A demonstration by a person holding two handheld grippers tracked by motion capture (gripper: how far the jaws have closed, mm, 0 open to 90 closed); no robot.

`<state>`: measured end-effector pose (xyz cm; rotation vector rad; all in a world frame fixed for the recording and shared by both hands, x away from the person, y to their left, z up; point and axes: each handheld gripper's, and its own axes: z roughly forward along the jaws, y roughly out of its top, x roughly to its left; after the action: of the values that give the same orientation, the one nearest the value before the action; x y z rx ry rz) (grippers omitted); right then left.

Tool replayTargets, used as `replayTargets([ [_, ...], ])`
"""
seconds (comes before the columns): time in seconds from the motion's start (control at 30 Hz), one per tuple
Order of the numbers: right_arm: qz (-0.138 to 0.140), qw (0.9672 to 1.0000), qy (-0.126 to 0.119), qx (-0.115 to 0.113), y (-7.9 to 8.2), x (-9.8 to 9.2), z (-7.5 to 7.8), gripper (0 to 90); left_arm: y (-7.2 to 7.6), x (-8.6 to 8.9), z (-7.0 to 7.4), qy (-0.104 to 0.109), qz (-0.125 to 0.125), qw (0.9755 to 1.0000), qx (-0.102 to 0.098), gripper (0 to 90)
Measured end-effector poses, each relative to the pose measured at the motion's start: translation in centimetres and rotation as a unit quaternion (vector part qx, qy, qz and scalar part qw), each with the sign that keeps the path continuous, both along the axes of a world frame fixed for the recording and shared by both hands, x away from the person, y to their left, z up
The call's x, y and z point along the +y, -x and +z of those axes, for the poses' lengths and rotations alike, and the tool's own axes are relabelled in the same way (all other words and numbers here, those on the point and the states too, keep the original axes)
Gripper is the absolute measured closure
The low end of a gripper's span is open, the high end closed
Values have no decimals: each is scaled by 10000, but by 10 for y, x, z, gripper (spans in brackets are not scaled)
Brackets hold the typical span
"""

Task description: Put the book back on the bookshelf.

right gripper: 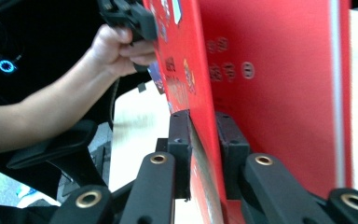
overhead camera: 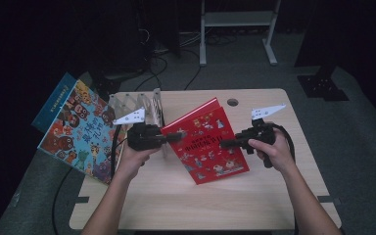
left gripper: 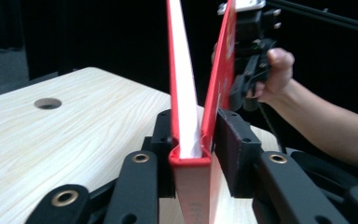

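A red hardcover picture book [overhead camera: 205,142] is held tilted over the middle of the wooden table [overhead camera: 254,196]. My left gripper [overhead camera: 174,137] is shut on its spine end. In the left gripper view the jaws of this gripper [left gripper: 193,135] pinch the book, and the white page block [left gripper: 184,93] stands apart from the front cover [left gripper: 221,79]. My right gripper [overhead camera: 223,143] is shut on the free edge of that cover. In the right gripper view the thin red cover [right gripper: 200,93] sits between the jaws of the right gripper [right gripper: 204,135].
A second, colourful picture book [overhead camera: 78,129] leans out past the table's left edge. Behind the left hand stands a pale folding book rack [overhead camera: 144,110]. A round cable hole [overhead camera: 232,102] lies near the far edge. Cables and a white frame [overhead camera: 237,29] are on the floor beyond.
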<state>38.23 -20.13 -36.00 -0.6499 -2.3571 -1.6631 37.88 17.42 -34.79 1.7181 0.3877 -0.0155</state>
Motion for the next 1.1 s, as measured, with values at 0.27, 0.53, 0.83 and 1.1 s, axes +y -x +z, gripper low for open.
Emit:
replayTargets([
  [0.27,92,9996,258,-52,0,6,-5,727,6,-4,13,53,-172,9998,-115,767],
  [0.53,106,9995,262,-143,1,5,-6,711,9,-8,20,48,-154,9998,-132,780],
  [0.83,72,9983,520,-240,0,4,-10,615,12,-13,27,-91,5,9997,-211,795],
  [1.1,-315,9959,787,-313,0,-11,-14,550,13,-6,34,-65,315,9991,-285,800],
])
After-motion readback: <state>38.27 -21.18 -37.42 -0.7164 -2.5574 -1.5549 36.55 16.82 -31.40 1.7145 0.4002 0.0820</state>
